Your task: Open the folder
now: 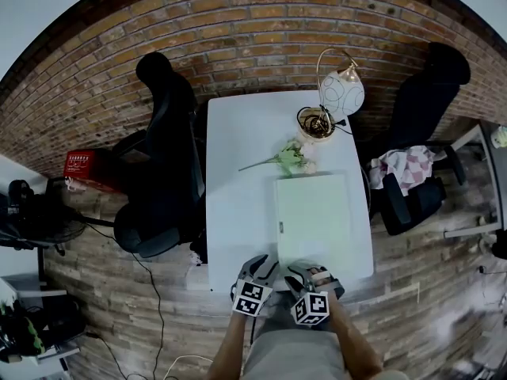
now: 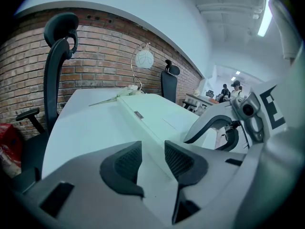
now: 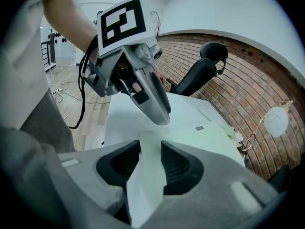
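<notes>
From above, the near edge of the folder (image 1: pixel 311 216) is disappearing under the two grippers, so the contact itself is not showing there. Both forearms are running off the bottom of that view.

Looking along the right gripper (image 3: pixel 151 162), a pale green strip of the folder is standing between its pads (image 3: pixel 180 167) and filling the gap from one to the other. The fingers are clamping on it while only partly closed. The strip's lower end is sinking out of sight behind the pads. Whether it is the cover alone or the edge's whole thickness, I cannot tell. The rest of the folder is lying flat on the white table (image 1: pixel 238 180), stretching away beyond those fingertips, with its small label (image 3: pixel 199 128) just ahead of them.

The left gripper (image 2: pixel 151 157) is hanging just beside the right one, its fingers slanting down toward the table. Its pads (image 2: pixel 125 165) are standing apart, with only a pale surface showing between them and nothing held. The folder's long edge is running away ahead of its right finger.

Far beyond both sets of fingertips a sprig of flowers (image 1: pixel 290 158), a wire bowl (image 1: pixel 315 123) and a globe lamp (image 1: pixel 341 93) are sitting. The bowl's contents are too small to make out.
</notes>
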{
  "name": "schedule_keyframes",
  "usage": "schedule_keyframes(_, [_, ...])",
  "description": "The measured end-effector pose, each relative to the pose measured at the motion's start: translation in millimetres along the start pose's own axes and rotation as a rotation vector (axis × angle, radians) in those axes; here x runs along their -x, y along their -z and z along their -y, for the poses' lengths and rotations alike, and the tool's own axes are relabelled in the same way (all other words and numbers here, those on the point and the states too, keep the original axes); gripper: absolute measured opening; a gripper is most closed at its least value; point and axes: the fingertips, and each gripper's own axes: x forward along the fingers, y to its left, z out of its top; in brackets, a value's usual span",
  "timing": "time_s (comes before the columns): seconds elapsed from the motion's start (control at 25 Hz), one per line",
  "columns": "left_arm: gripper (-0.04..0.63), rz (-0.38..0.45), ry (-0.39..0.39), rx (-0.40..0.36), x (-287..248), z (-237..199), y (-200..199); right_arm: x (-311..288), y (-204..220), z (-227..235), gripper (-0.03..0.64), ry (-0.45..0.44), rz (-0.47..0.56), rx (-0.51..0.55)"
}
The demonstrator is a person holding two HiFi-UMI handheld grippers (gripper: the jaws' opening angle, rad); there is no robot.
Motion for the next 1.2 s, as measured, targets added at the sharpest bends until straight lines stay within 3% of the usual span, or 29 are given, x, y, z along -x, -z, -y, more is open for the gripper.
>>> schedule_keyframes(0.44, [0.150, -0.014, 0.002, -0.013, -0.7, 6.1, 8.3, 9.9, -4.8, -4.3, 0.064, -0.033, 0.058, -0.037])
schedule_keyframes(0.72, [0.150, -0.017, 0.001, -0.015, 1.6, 7.8, 9.1, 22.4, -14.8, 4.1, 0.018, -0.031, 0.115, -0.140])
schedule_keyframes(1.2, [0.150, -0.022, 0.003, -0.021, -1.3, 17.0, 13.2, 38.5, -22.2, 11.7, 0.015, 0.013, 0.147, -0.178])
